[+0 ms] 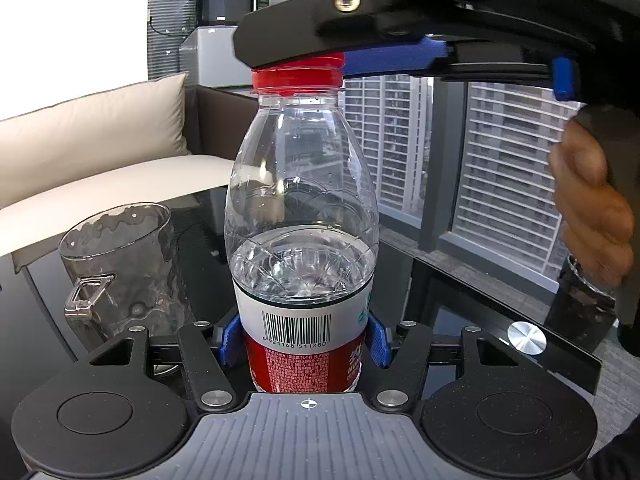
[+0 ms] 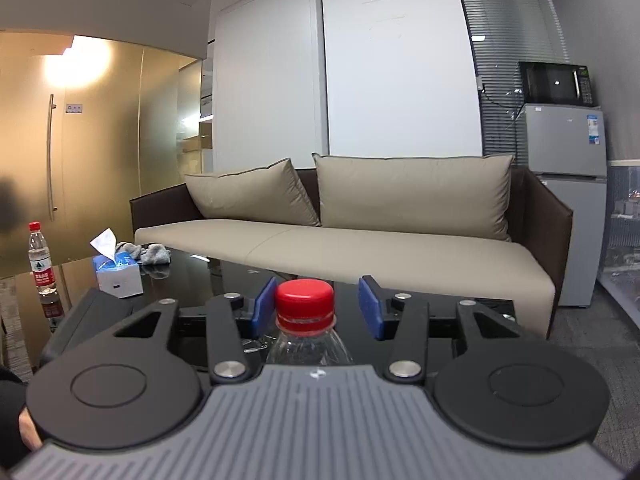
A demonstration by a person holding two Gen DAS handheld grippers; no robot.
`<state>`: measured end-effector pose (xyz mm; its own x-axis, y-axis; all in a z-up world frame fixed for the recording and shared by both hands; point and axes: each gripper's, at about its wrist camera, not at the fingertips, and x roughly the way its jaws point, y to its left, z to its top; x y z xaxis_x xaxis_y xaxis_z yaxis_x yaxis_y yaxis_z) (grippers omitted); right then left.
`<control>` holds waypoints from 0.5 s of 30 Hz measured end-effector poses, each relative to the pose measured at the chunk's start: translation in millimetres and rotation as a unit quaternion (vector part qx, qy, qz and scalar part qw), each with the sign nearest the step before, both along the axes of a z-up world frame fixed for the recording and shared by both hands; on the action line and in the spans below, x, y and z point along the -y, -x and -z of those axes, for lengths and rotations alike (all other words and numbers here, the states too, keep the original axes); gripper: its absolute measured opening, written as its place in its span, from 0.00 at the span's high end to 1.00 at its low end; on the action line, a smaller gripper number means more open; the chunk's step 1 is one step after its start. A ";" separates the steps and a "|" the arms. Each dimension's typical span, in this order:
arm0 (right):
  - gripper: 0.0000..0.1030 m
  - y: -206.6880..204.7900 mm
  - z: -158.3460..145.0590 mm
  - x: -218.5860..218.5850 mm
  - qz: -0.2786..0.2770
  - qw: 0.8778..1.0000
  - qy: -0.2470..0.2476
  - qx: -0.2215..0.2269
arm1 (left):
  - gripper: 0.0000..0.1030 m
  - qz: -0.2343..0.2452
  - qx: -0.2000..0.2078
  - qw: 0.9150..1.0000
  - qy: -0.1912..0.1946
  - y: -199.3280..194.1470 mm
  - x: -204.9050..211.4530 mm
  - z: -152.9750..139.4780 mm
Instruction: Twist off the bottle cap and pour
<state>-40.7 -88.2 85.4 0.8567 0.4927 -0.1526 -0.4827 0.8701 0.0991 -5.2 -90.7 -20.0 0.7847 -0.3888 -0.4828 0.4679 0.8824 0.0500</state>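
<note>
A clear water bottle (image 1: 302, 216) with a red-and-white label stands upright on the black glass table (image 1: 460, 300), about half full. My left gripper (image 1: 303, 338) is shut on the bottle's labelled body, its blue pads pressed on both sides. The red cap (image 2: 304, 300) is on the neck. My right gripper (image 2: 316, 306) is open, with a blue pad on each side of the cap and a gap to each. In the left wrist view the right gripper (image 1: 320, 62) reaches in from the right at cap height. An empty clear pitcher (image 1: 120, 268) stands left of the bottle.
A beige sofa (image 2: 340, 248) runs behind the table. On the table's far left are a second water bottle (image 2: 40, 258), a tissue box (image 2: 118, 274) and a grey cloth (image 2: 150, 254). A fridge with a microwave (image 2: 560, 140) stands at the right. Windows are beyond the table edge.
</note>
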 end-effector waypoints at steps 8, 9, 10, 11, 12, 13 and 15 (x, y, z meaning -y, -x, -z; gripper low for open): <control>0.51 3.2 0.1 3.3 0.008 1.000 -0.006 0.000 | 0.46 0.001 0.002 1.000 -0.002 -0.8 2.9 1.5; 0.51 3.9 0.6 4.3 0.007 1.000 -0.005 -0.002 | 0.46 0.001 0.002 1.000 -0.002 -0.7 3.5 1.5; 0.51 4.2 1.3 3.4 0.007 1.000 -0.005 -0.001 | 0.46 0.001 0.002 1.000 -0.003 -1.4 3.8 1.2; 0.51 4.5 1.9 3.1 0.007 1.000 -0.005 -0.001 | 0.46 0.001 0.002 1.000 -0.003 -1.8 4.1 1.4; 0.51 4.8 2.0 3.0 0.008 1.000 -0.004 -0.001 | 0.46 0.001 0.003 1.000 -0.003 -1.8 4.5 1.4; 0.51 4.8 2.2 2.5 0.007 1.000 -0.003 0.000 | 0.46 0.001 0.003 1.000 -0.003 -1.6 5.0 1.4; 0.51 5.6 2.2 2.6 0.005 1.000 -0.007 0.000 | 0.46 0.000 0.003 1.000 -0.004 -2.0 4.7 1.4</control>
